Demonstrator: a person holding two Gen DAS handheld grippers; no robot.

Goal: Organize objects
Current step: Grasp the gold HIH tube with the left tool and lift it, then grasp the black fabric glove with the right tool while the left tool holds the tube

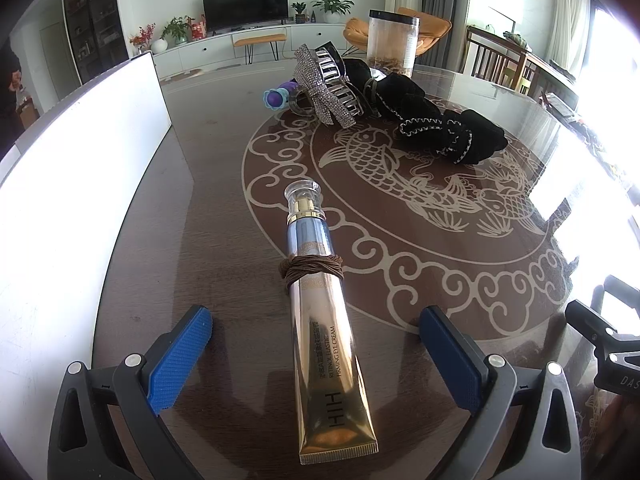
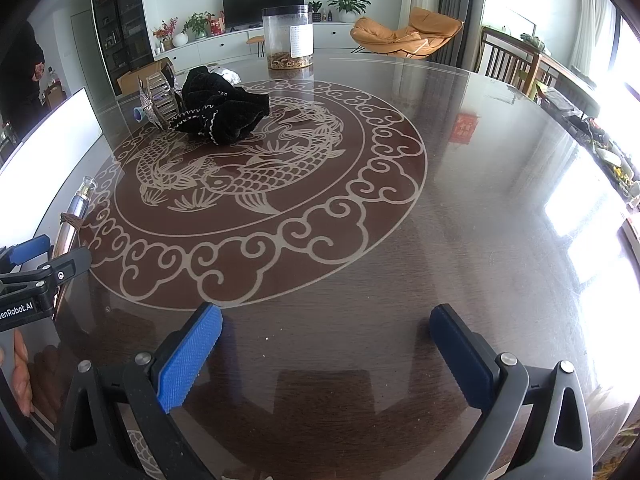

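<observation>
Left gripper (image 1: 316, 354) spread wide w/ the cream tube (image 1: 324, 320) between its pads, not touching. Close squarely on the tube below the hair tie (image 1: 312, 270). Right gripper (image 2: 324, 354) also released, empty.

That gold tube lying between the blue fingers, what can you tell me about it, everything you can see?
The gold tube is a shiny squeeze tube printed "Retinol Elastic Firming Eye Cream", fading to metallic blue near a gold collar and clear cap. It lies flat on the glossy table, its crimped flat end towards the camera and its cap pointing away. A brown hair tie is wound around its middle. The left gripper straddles it, fingers open and not touching.
</observation>
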